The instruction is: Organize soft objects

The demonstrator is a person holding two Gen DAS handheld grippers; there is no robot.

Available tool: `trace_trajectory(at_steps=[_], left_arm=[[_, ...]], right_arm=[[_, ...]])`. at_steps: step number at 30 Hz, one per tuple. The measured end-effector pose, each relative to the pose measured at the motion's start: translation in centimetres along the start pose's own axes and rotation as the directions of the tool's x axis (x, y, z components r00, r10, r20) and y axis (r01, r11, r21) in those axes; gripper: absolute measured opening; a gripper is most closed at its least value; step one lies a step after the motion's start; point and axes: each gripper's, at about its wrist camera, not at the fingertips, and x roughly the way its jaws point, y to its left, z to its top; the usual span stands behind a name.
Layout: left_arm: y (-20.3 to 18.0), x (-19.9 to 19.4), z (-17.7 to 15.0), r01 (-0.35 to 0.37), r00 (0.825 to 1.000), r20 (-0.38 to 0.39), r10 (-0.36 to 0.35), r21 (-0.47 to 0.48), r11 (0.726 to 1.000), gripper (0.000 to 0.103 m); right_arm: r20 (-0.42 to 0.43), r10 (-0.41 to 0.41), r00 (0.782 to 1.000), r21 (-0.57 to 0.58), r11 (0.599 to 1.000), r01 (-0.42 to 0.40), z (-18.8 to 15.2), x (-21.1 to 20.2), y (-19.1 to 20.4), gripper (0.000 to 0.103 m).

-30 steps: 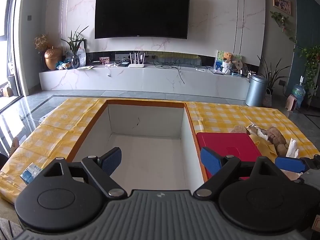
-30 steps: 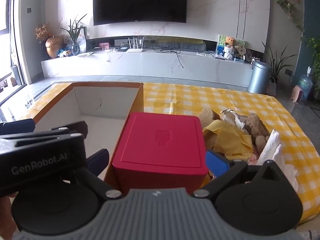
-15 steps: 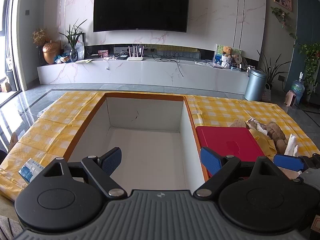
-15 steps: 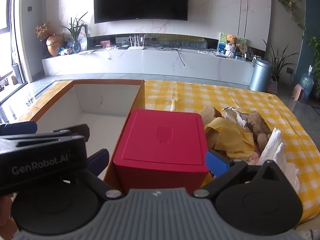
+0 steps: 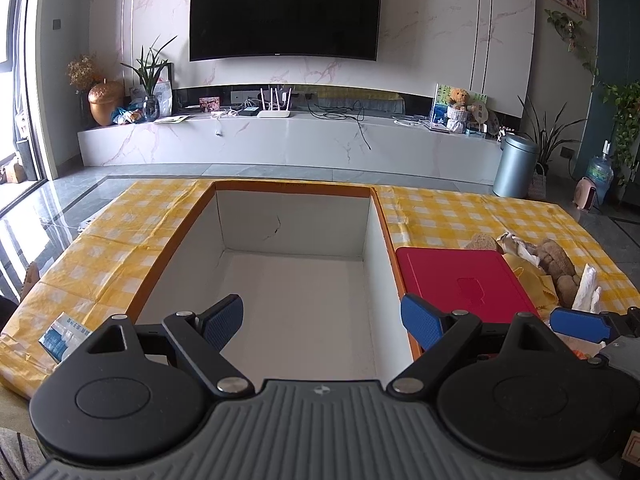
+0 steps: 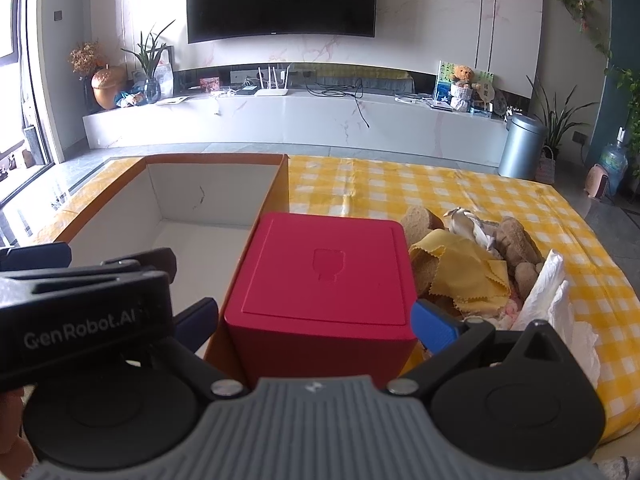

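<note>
A large open cardboard box [image 5: 296,280] with white inner walls sits on the yellow checked table; it also shows in the right wrist view [image 6: 160,216]. A pile of soft things lies at the right: brown plush toys [image 6: 516,240], a yellow cloth [image 6: 468,272] and white tissue [image 6: 556,304]. The plush toys also show in the left wrist view [image 5: 560,264]. A red box [image 6: 328,276] stands between the carton and the pile. My left gripper [image 5: 320,324] is open and empty above the carton's near edge. My right gripper [image 6: 316,324] is open, its jaws on either side of the red box.
A small blue and white packet [image 5: 64,336] lies on the tablecloth at the near left. Beyond the table are a marble TV bench [image 5: 280,140], a wall TV [image 5: 284,8] and a metal bin [image 5: 516,168]. The left gripper's body [image 6: 80,312] fills the right view's left side.
Both views have tilted slightly, so the scene sits a little lower in the frames. The grippers stay open and nothing on the table has moved.
</note>
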Motion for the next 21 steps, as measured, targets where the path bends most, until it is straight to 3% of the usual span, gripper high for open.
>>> trace_trajectory(at_steps=[21], left_arm=[[-0.14,0.54,-0.14,0.004,1.000,-0.015,-0.004,-0.009,1.000,0.103]], right_arm=[[-0.022,0.001,1.000,0.008,1.000,-0.001,0.06,-0.04,0.49,0.100]])
